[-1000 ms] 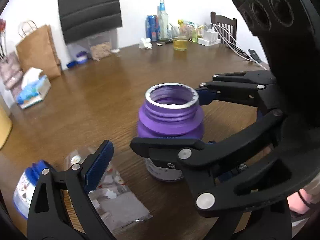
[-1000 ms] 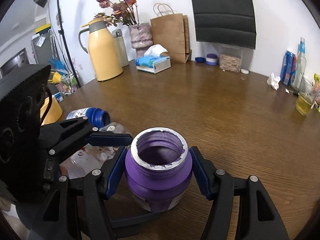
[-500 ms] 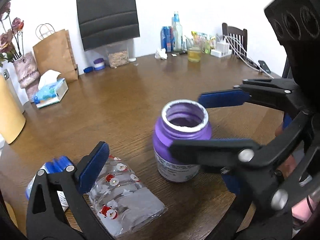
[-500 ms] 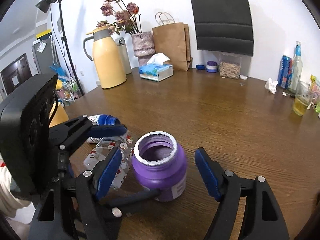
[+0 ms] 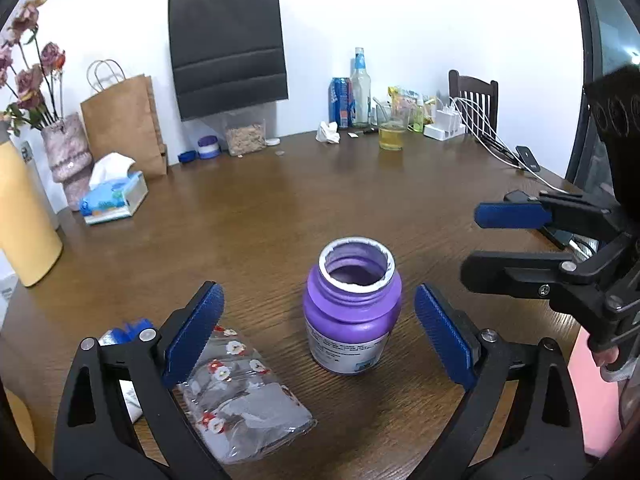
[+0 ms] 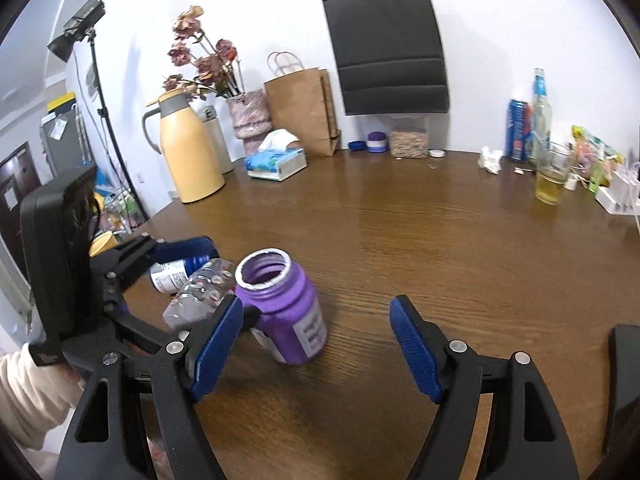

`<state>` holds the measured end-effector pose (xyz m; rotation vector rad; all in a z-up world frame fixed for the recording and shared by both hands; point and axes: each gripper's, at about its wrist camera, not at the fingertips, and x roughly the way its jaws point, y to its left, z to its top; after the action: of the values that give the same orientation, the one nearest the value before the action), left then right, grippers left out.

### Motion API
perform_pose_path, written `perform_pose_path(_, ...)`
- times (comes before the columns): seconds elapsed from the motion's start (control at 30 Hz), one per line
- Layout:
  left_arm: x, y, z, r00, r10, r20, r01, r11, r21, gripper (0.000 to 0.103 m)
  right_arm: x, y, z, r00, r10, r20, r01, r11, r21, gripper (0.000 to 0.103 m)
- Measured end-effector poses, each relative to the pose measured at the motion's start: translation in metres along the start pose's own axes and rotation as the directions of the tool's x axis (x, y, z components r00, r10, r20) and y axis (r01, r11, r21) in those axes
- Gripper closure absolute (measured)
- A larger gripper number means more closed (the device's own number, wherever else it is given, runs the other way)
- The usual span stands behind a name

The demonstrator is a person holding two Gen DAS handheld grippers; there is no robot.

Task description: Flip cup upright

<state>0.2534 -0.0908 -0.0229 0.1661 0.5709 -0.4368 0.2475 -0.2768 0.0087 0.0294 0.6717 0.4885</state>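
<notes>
The cup is a purple jar [image 5: 352,312] with a white rim and no lid. It stands upright, mouth up, on the brown wooden table [image 5: 320,200]. It also shows in the right wrist view [image 6: 282,308]. My left gripper [image 5: 320,336] is open, its blue pads either side of the jar without touching it. My right gripper [image 6: 316,348] is open and empty, drawn back to the right of the jar; it shows from the side in the left wrist view [image 5: 496,244].
A clear plastic bottle with Santa prints [image 5: 240,388] and a blue-capped bottle [image 6: 180,270] lie left of the jar. A yellow thermos [image 6: 188,152], tissue box [image 6: 276,160], paper bags, a glass of drink [image 6: 554,178] and chargers stand along the far edge.
My right gripper opened, let go of the upright jar and pulled back to the right. My left gripper drew back and now brackets the jar with open jaws.
</notes>
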Motion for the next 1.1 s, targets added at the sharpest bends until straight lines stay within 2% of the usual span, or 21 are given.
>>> perform_pose_path(0.2,-0.039,0.008,0.005,0.998,0.049,0.049,-0.047,0.998,-0.040,0.002,-0.026,0.012,0.000,0.999,-0.032,0.037,0.033,0.999,-0.018,0.023)
perform_pose_path(0.27,-0.061,0.013,0.006,0.994,0.087,0.069,-0.083,0.995,-0.058,0.002,-0.034,0.018,0.000,0.998,-0.044,0.049,0.045,0.999,-0.024,0.023)
perform_pose_path(0.37,-0.098,0.018,-0.001,0.986,0.105,0.126,-0.096,0.992,-0.083,0.000,-0.051,0.028,-0.002,0.996,-0.052,0.071,0.053,0.998,-0.021,0.023)
perform_pose_path(0.57,-0.159,0.009,-0.038,0.953,0.243,0.179,-0.219,0.965,-0.143,0.000,-0.083,0.064,-0.020,0.989,-0.094,0.116,0.103,0.992,-0.074,0.022)
perform_pose_path(0.63,-0.172,0.002,-0.050,0.932,0.312,0.182,-0.286,0.945,-0.157,0.000,-0.092,0.083,-0.033,0.985,-0.105,0.137,0.120,0.987,-0.110,0.022)
perform_pose_path(0.73,-0.195,-0.008,-0.078,0.867,0.446,0.223,-0.404,0.890,-0.210,0.000,-0.101,0.104,-0.050,0.975,-0.123,0.183,0.152,0.976,-0.156,0.022)
perform_pose_path(0.8,-0.206,-0.011,-0.098,0.832,0.502,0.235,-0.444,0.857,-0.261,0.000,-0.106,0.117,-0.065,0.965,-0.144,0.219,0.183,0.969,-0.166,0.022)
perform_pose_path(0.83,-0.209,-0.013,-0.108,0.833,0.503,0.230,-0.439,0.855,-0.276,0.000,-0.108,0.121,-0.071,0.963,-0.143,0.227,0.182,0.970,-0.160,0.022)
perform_pose_path(0.93,-0.208,-0.013,-0.115,0.858,0.472,0.201,-0.417,0.870,-0.264,0.000,-0.112,0.127,-0.092,0.962,-0.127,0.241,0.156,0.982,-0.106,0.022)
perform_pose_path(1.0,-0.215,-0.016,-0.119,0.846,0.492,0.206,-0.434,0.860,-0.268,0.000,-0.112,0.128,-0.106,0.958,-0.147,0.245,0.164,0.985,-0.051,0.022)
perform_pose_path(1.03,-0.219,-0.016,-0.121,0.843,0.493,0.218,-0.433,0.860,-0.270,0.000,-0.110,0.126,-0.111,0.963,-0.145,0.227,0.154,0.988,-0.023,0.022)
perform_pose_path(1.1,-0.224,-0.018,-0.123,0.831,0.503,0.237,-0.440,0.855,-0.274,0.000,-0.111,0.124,-0.112,0.962,-0.152,0.225,0.156,0.988,-0.002,0.022)
